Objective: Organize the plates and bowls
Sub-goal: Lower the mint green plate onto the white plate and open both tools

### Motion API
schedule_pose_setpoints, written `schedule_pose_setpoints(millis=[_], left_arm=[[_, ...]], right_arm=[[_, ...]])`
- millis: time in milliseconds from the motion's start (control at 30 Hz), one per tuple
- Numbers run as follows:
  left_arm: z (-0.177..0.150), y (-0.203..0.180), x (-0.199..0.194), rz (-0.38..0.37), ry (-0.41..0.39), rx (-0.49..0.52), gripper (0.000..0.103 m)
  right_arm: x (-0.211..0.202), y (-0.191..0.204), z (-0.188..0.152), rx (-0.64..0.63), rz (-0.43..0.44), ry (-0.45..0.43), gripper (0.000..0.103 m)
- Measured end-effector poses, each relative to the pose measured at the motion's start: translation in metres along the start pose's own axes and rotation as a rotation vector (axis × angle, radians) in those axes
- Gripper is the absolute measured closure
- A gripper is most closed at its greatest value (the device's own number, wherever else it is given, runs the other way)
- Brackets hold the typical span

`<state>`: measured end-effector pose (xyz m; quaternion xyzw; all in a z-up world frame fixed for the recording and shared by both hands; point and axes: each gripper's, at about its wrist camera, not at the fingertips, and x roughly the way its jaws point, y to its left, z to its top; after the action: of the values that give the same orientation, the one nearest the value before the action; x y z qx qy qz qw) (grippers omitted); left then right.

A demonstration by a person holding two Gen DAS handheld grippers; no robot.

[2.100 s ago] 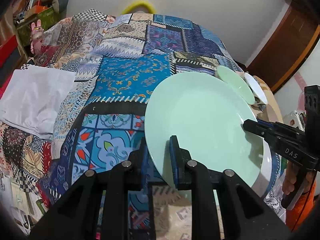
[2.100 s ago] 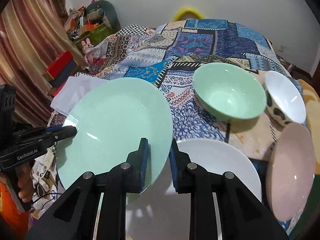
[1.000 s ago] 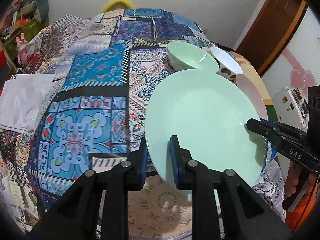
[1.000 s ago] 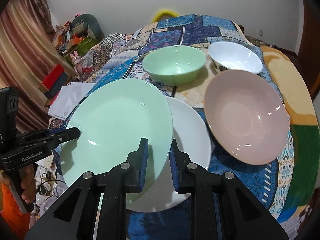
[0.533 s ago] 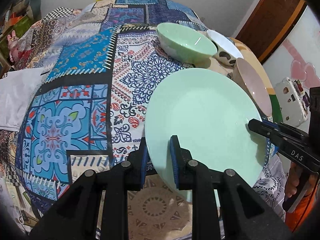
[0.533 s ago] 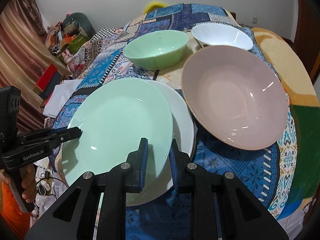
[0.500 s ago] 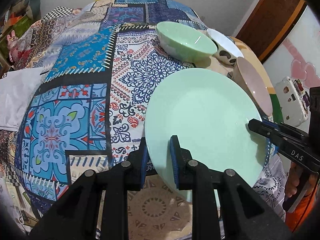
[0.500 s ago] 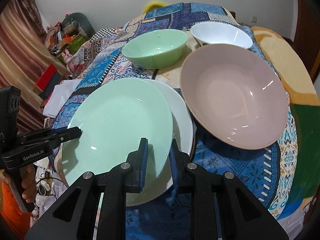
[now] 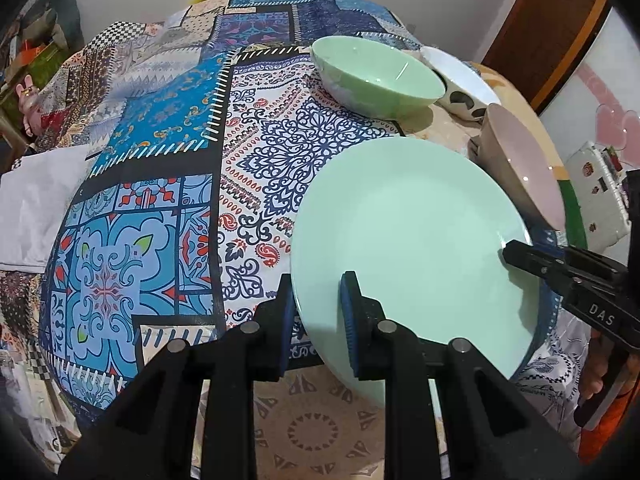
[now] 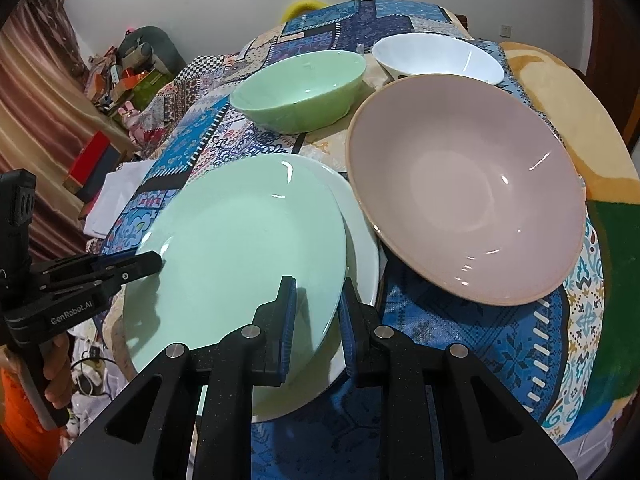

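Both grippers hold one pale green plate (image 9: 408, 240), one on each side of its rim. My left gripper (image 9: 318, 312) is shut on its near-left edge. My right gripper (image 10: 316, 312) is shut on its opposite edge, and it shows in the left wrist view (image 9: 516, 258) too. The green plate (image 10: 244, 248) hangs low over a white plate (image 10: 362, 256) lying on the table. A big pink bowl (image 10: 468, 184) sits right of the plates. A green bowl (image 10: 304, 88) and a white bowl (image 10: 436, 58) stand behind.
The round table wears a patchwork cloth (image 9: 160, 184) of blue patterns. A folded white cloth (image 9: 28, 204) lies off its left side. A white device (image 9: 600, 196) sits beyond the right edge. Clutter and a curtain (image 10: 36, 92) stand at the left.
The green plate has been carried rightward and lowered over the white plate, beside the pink bowl. Both grippers stayed shut on its rim throughout.
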<state>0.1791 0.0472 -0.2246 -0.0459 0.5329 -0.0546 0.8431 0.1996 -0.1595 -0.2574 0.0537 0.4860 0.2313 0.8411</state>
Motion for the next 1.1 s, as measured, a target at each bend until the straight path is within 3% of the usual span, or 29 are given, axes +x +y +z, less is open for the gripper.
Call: schedule_pose_setpoints(millis=[200, 467, 600, 767, 833, 900, 1100], left_arm=[[0.0, -0.01, 0.005, 0.058, -0.001, 0.04, 0.079], [0.001, -0.008, 0.005, 0.032, 0.003, 0.028, 0.075], [0.001, -0.01, -0.009, 0.023, -0.031, 0.034, 0.063], [0.004, -0.019, -0.035, 0.044, -0.111, 0.072, 0.05], [0.007, -0.026, -0.046, 0.04, -0.143, 0.093, 0.047], [0.01, -0.035, -0.055, 0.034, -0.172, 0.11, 0.04], [0.023, -0.061, -0.07, -0.003, -0.221, 0.14, 0.026]], right_arm=[[0.0, 0.001, 0.0, -0.011, -0.012, -0.002, 0.084], [-0.009, 0.001, -0.001, -0.032, -0.03, -0.016, 0.084], [-0.025, -0.003, 0.002, -0.045, -0.058, -0.058, 0.084], [-0.05, -0.01, 0.008, -0.04, -0.093, -0.133, 0.07], [-0.059, -0.014, 0.01, -0.029, -0.107, -0.168, 0.056], [-0.067, -0.02, 0.011, -0.018, -0.119, -0.195, 0.051], [-0.08, -0.036, 0.014, 0.002, -0.165, -0.239, 0.046]])
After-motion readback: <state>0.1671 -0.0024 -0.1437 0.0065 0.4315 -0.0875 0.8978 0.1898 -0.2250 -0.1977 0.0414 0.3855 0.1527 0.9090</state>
